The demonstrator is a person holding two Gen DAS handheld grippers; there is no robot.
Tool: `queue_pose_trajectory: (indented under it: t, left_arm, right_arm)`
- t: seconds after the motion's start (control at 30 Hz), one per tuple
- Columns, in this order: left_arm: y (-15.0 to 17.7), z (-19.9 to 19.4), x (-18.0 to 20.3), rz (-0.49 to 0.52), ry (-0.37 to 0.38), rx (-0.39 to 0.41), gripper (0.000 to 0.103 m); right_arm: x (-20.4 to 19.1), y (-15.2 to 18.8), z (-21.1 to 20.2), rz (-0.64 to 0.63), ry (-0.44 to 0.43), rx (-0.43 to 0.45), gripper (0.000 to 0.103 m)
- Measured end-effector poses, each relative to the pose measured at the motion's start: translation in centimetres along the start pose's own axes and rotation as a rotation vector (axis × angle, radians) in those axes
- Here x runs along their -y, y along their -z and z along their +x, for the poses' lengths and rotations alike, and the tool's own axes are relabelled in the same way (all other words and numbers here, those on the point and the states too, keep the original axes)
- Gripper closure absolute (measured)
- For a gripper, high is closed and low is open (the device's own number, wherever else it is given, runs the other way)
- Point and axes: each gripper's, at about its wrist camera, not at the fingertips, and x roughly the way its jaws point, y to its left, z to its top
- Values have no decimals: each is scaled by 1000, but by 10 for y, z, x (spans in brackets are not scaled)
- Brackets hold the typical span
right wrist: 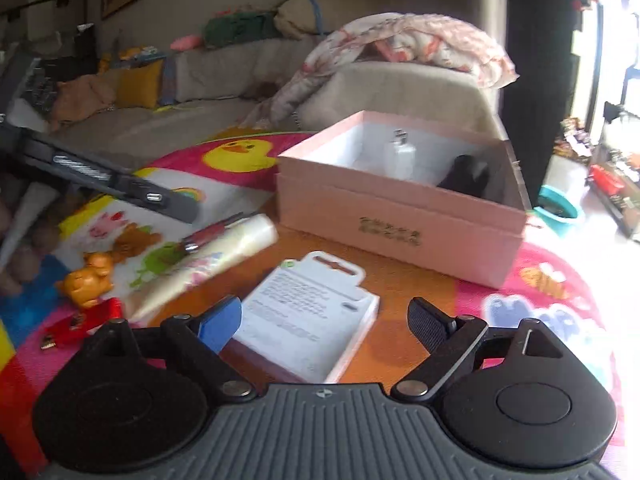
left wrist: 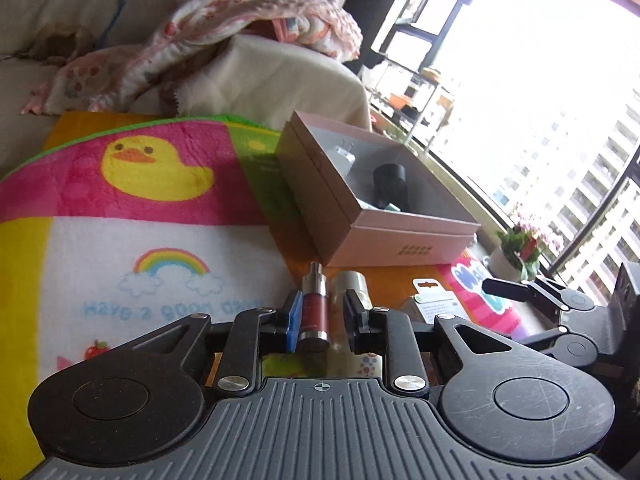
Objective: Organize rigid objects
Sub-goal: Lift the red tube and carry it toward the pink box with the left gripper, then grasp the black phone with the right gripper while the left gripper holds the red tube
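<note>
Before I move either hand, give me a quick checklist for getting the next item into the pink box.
1. Left tongs around the red metal cylinder: ok, it lies between the pads, but contact on both sides cannot be told.
2. Cream tube clear of that grasp: not ok, it lies right beside the cylinder.
3. Right tongs open and empty: ok, jaws wide apart above the white packaged card.
4. Pink box open: ok, no lid on it.
5. Room inside the box: ok, only a white adapter and a black object show.
</note>
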Motion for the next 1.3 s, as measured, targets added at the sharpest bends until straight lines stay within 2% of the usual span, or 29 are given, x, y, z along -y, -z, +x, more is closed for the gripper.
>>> queue_pose_trajectory:
  t: [0.07,0.1,0.13,0.2,0.27,0.37,0.43,0.47,0.5,0.57,0.7,0.77,0.83,0.97,1.03,1.1,1.17,1.3]
  left_arm:
    - [6,-18,-4,-24,-38,32,78]
    - [10,-26,-6,-37,-52,42,78]
    - [15,-33,-8,-52,-62,46,78]
    - [24,-47,-10,-75,-79,47,78]
    - [33,-58,-6,-62,-94,37,78]
    - [47,-69,14,58,-86,-6,78]
    - [58,-73,28,130,-61,-37,78]
    - [63,-73,33,146,-52,-50,78]
    - [69,-73,38,155,-45,-65,78]
    - [76,-73,44,180,-45,-86,78]
    - [77,-70,57,262,-57,-72,78]
    - [67,-67,59,251,-42,-38,78]
    - [52,-58,60,234,-58,-1,78]
    - [23,-19,64,245,-123,22,78]
    - [10,4,61,212,-138,8,78]
    - [-1,28,60,204,-177,-20,77]
    - [-9,48,56,210,-226,-43,77]
    - [-12,72,47,176,-238,-98,77]
  right_arm:
    - [13,0,-1,26,54,0,13]
    - [19,0,-5,50,38,0,14]
    - [23,1,-13,73,-12,10,14]
    - [20,0,-28,82,-172,27,14]
    - [-1,-4,-36,21,-338,22,14]
    - [-40,-3,-36,-68,-474,-11,17]
    - [-65,1,-29,-124,-521,-61,29]
    - [-75,5,-24,-152,-525,-89,34]
    - [-84,8,-19,-178,-516,-122,46]
    - [-94,14,-19,-225,-458,-131,56]
    - [-72,20,-32,-206,-392,-135,59]
    - [-52,24,-36,-180,-330,-136,59]
    - [-34,30,-38,-154,-264,-134,60]
    - [-12,40,-43,-105,-207,-112,57]
    - [-6,45,-42,-80,-183,-90,40]
    - [-3,49,-40,-54,-164,-69,30]
    - [-1,51,-40,-43,-163,-57,28]
    - [-1,51,-40,-38,-162,-54,28]
